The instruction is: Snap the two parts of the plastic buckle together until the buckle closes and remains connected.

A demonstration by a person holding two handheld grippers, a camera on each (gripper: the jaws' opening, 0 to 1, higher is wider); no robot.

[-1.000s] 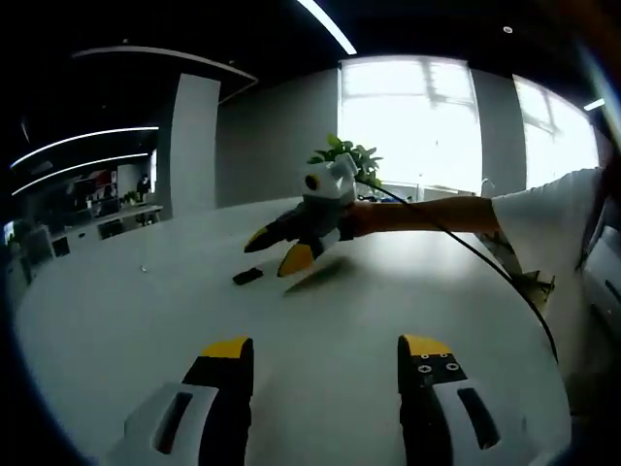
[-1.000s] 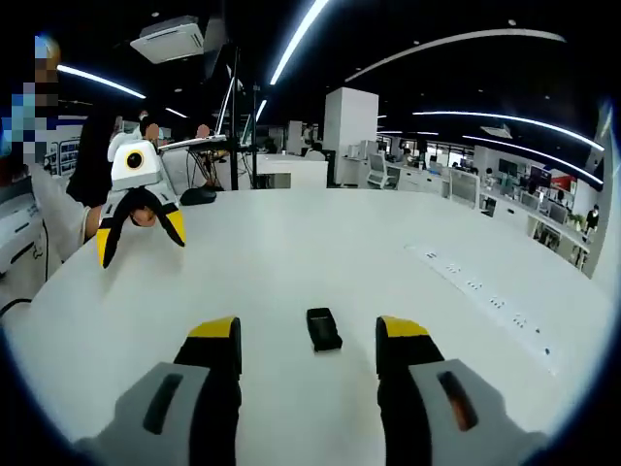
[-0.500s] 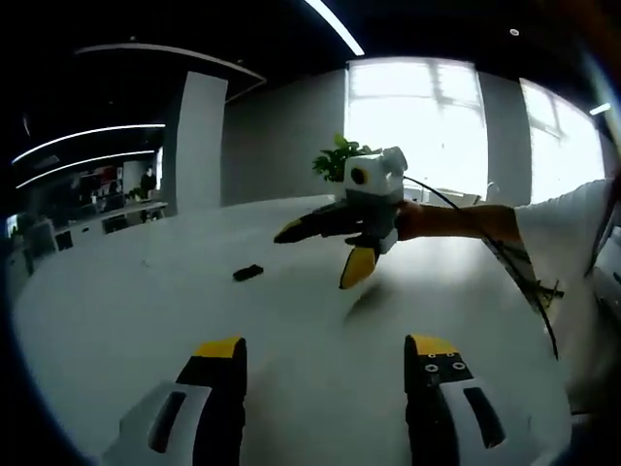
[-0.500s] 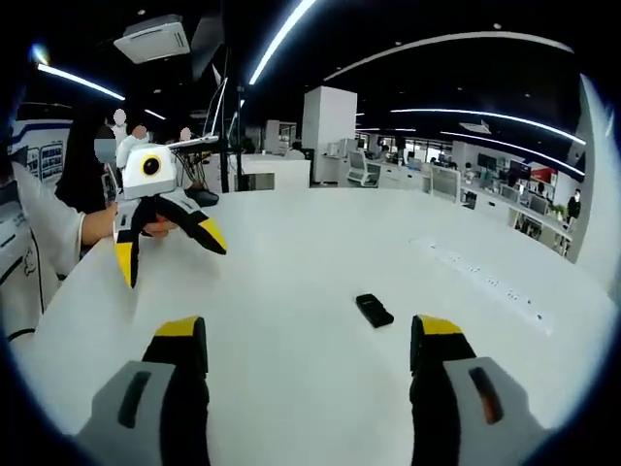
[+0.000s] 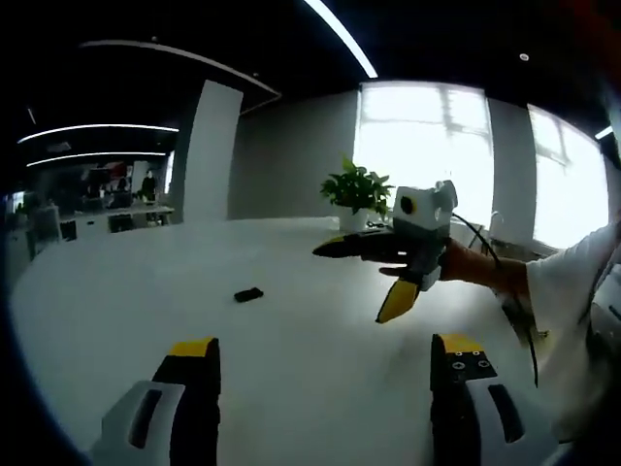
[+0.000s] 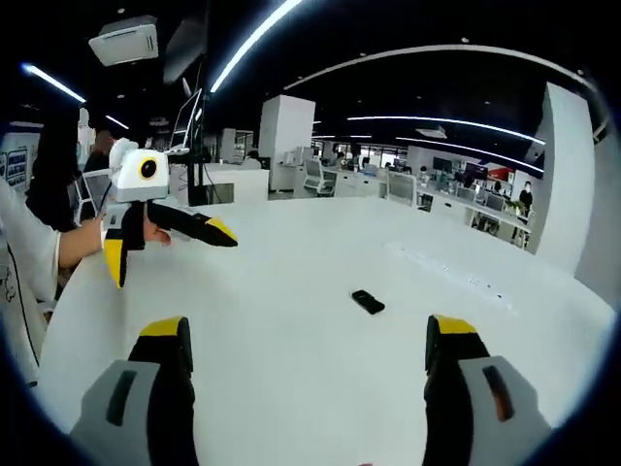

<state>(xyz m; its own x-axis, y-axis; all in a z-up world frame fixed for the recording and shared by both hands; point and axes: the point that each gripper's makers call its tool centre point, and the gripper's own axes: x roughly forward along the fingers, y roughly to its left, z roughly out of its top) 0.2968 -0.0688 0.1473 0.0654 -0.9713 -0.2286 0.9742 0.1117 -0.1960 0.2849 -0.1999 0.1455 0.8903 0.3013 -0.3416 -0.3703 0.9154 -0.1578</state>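
Buckle (image 6: pixel 368 302), seen as one small dark piece, lies on the white table (image 6: pixel 291 291), well apart from both grippers; whether it is two parts or already joined cannot be told. The left gripper (image 5: pixel 328 361) is held wide open with nothing between its jaws, and so is the right gripper (image 6: pixel 308 342). Both are held above the table. A slip is judged likely: such a small, flat piece could be pushed across the smooth top if only one jaw touches it.
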